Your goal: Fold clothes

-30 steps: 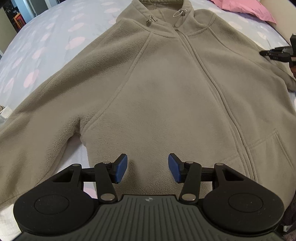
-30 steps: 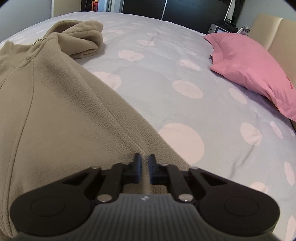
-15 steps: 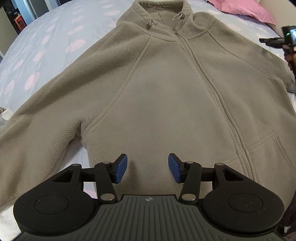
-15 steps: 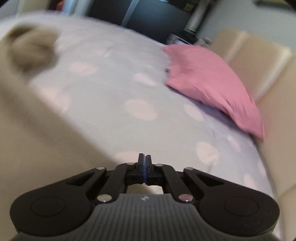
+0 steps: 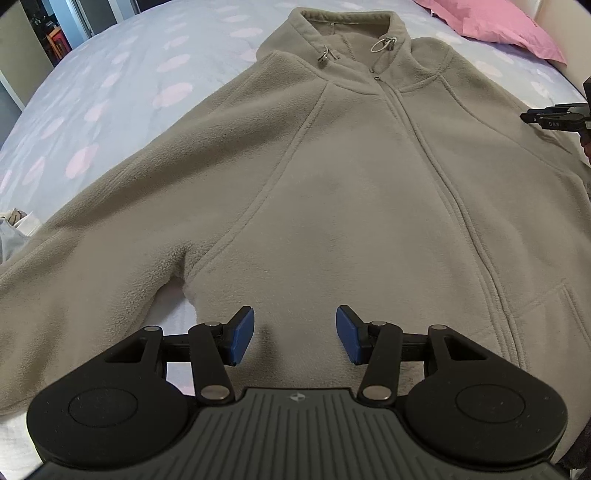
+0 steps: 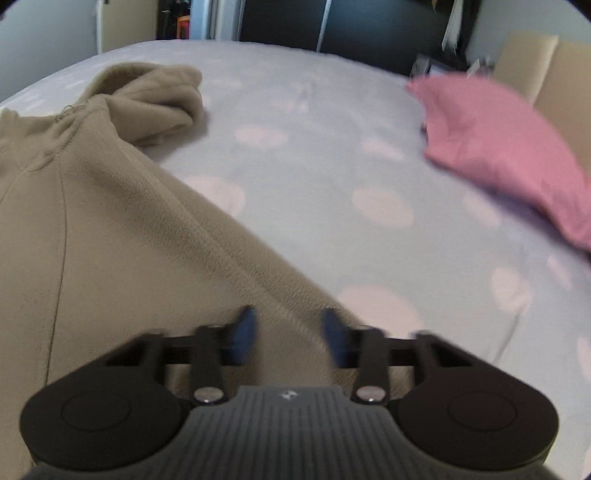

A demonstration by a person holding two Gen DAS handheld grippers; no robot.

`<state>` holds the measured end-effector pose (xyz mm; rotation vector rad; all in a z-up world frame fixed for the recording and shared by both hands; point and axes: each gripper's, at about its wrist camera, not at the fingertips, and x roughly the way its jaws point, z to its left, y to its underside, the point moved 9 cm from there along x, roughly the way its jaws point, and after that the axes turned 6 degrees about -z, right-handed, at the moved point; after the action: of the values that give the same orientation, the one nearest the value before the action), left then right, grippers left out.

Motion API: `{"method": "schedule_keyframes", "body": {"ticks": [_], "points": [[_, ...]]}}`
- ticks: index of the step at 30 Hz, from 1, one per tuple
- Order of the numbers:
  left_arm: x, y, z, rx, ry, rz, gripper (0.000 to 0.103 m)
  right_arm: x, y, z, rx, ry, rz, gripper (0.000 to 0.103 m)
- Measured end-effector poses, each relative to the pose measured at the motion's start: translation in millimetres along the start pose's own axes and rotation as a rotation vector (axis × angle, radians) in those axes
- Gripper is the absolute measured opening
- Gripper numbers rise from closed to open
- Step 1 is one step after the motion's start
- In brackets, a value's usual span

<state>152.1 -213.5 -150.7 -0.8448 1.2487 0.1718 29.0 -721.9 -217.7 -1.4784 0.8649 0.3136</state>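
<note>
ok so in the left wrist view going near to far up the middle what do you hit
left gripper with open blue fingers → fleece jacket body → zipper pull at the neck → collar → polka-dot bedsheet

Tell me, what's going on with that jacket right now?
Left tool open, empty, above hem. Right tool open, empty, over sleeve edge. Fleece jacket flat on bed, zipped, unfolded. Pink pillow well aside; nothing blocking.
</note>
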Motion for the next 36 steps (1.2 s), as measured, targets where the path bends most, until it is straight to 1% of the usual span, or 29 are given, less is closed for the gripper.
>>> {"method": "schedule_keyframes", "body": {"ticks": [1, 2, 4, 5, 6, 7, 9, 12, 13, 14, 15, 16, 18, 21, 22, 23, 25, 27, 31, 34, 35, 36], "points": [[0, 0, 1, 0.000, -0.002, -0.001, 0.047, 2, -1, -1, 0.002, 0.018, 0.002, 0.008], [1, 0, 1, 0.000, -0.002, -0.001, 0.047, 2, -5, -4, -0.015, 0.066, -0.002, 0.000], [0, -1, 2, 0.001, -0.002, -0.005, 0.047, 1, -12, -10, -0.050, 0.162, -0.011, 0.000], [0, -1, 2, 0.001, -0.001, -0.008, 0.047, 1, -16, -15, -0.043, 0.196, -0.016, 0.000], [0, 0, 3, 0.002, -0.001, -0.007, 0.047, 0, -19, -23, -0.002, 0.213, -0.021, 0.000], [0, 0, 3, 0.003, -0.001, -0.007, 0.047, 0, -21, -29, 0.038, 0.214, -0.027, 0.000], [2, 1, 4, 0.003, -0.004, -0.002, 0.047, -6, -26, -28, 0.093, 0.150, -0.065, 0.000], [3, 2, 3, 0.004, -0.003, -0.001, 0.047, -15, -43, -13, 0.097, 0.061, -0.140, 0.008], [3, 1, 2, 0.006, -0.001, -0.003, 0.047, -17, -50, -5, 0.094, 0.034, -0.164, 0.018], [4, 0, 0, 0.009, 0.001, -0.006, 0.047, -19, -58, 5, 0.094, 0.002, -0.182, 0.034], [4, 0, -1, 0.015, 0.004, -0.010, 0.047, -21, -65, 14, 0.094, -0.030, -0.200, 0.040], [4, 0, -2, 0.020, 0.007, -0.018, 0.047, -21, -72, 25, 0.093, -0.062, -0.214, 0.042], [4, -3, -2, 0.026, 0.010, -0.045, 0.047, -20, -87, 50, 0.084, -0.123, -0.230, 0.043], [2, -14, 3, 0.028, 0.034, -0.129, 0.047, -20, -106, 86, 0.057, -0.194, -0.240, 0.047], [1, -18, 6, 0.035, 0.047, -0.160, 0.047, -21, -110, 96, 0.063, -0.214, -0.240, 0.057], [1, -23, 9, 0.047, 0.054, -0.186, 0.048, -22, -115, 104, 0.075, -0.232, -0.239, 0.064], [5, -34, 20, 0.032, 0.043, -0.208, 0.054, -24, -121, 115, 0.112, -0.260, -0.234, 0.064], [13, -54, 31, -0.016, 0.054, -0.225, 0.054, -27, -126, 120, 0.146, -0.267, -0.224, 0.064], [32, -111, 52, -0.139, 0.101, -0.291, 0.054, -31, -137, 125, 0.203, -0.276, -0.206, 0.064], [48, -152, 61, -0.206, 0.147, -0.324, 0.056, -24, -149, 126, 0.207, -0.266, -0.188, 0.064], [53, -164, 62, -0.235, 0.168, -0.337, 0.057, -19, -153, 124, 0.231, -0.263, -0.174, 0.064], [59, -177, 64, -0.263, 0.187, -0.346, 0.059, -12, -157, 122, 0.260, -0.262, -0.159, 0.064]]}}
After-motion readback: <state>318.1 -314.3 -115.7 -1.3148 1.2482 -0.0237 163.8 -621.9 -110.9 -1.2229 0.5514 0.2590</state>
